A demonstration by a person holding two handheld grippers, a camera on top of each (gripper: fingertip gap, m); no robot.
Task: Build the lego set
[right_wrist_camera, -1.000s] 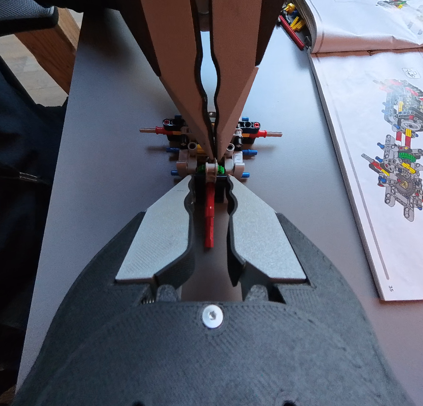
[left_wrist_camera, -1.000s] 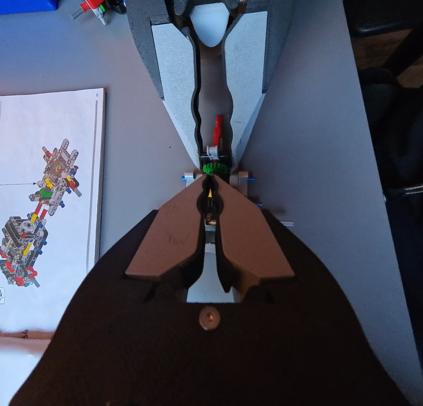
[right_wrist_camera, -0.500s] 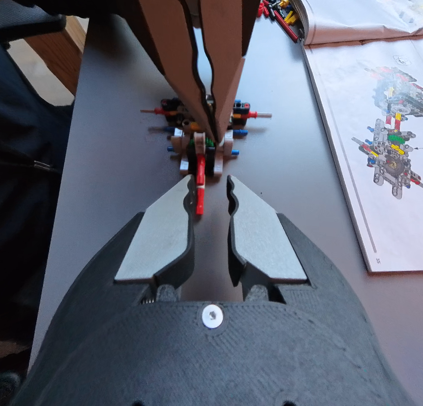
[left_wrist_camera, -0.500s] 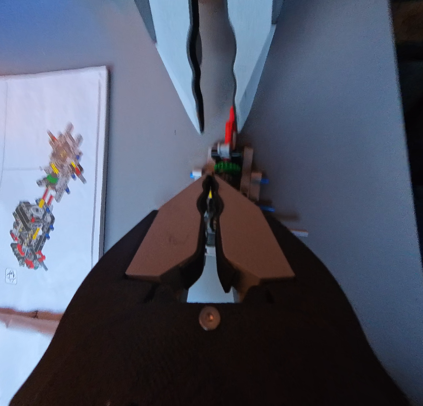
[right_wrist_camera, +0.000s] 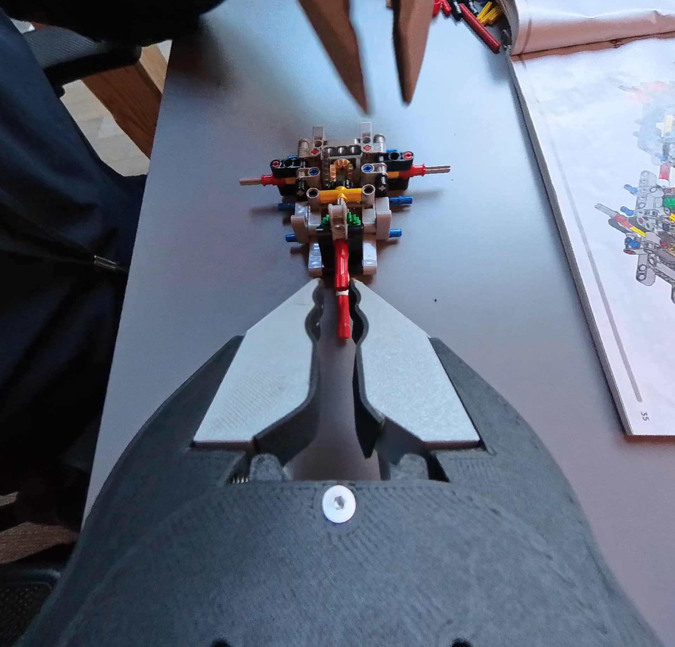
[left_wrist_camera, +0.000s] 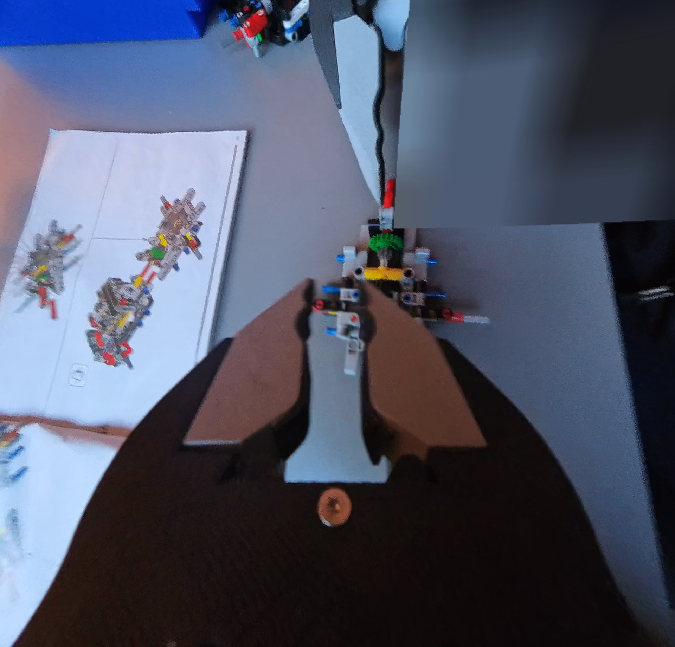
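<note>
**Checking out a brick model (right_wrist_camera: 341,191) parked between two hand-held tools**

Starting big: looking down on a grey table (right_wrist_camera: 475,264), with an open instruction booklet (left_wrist_camera: 146,176) lying flat along one side and a blue box (left_wrist_camera: 91,5) sitting at the far end in the left wrist view.

Next size down, the left gripper (left_wrist_camera: 336,282), the brown-fingered one. Hanging over one end of the model, spread fairly wide, gripping nothing. Confirmed from the right wrist view too: tips up in the air, clear of the bricks.

Facing it, the right gripper (right_wrist_camera: 335,282), grey-fingered. Sitting low at the opposite end of the model, narrowed but not clamped, straddling the red axle (right_wrist_camera: 342,301). Running right alongside the axle with the pad on the right of its own view, yet showing a strip of bare table between the axle and the other pad, so not actually pinching it.

Then the model itself: resting flat on the table between the two tools, beside the booklet but well apart from it. Built from grey and black beams, with blue pins poking out of both sides.

Smaller stuff: a heap of loose parts (left_wrist_camera: 263,19) just beside the blue box. Sticking out of the model toward the grey fingers, that red axle. Smallest of all, a yellow connector (left_wrist_camera: 382,273) and a green gear (left_wrist_camera: 385,242) near the middle of the build.
</note>
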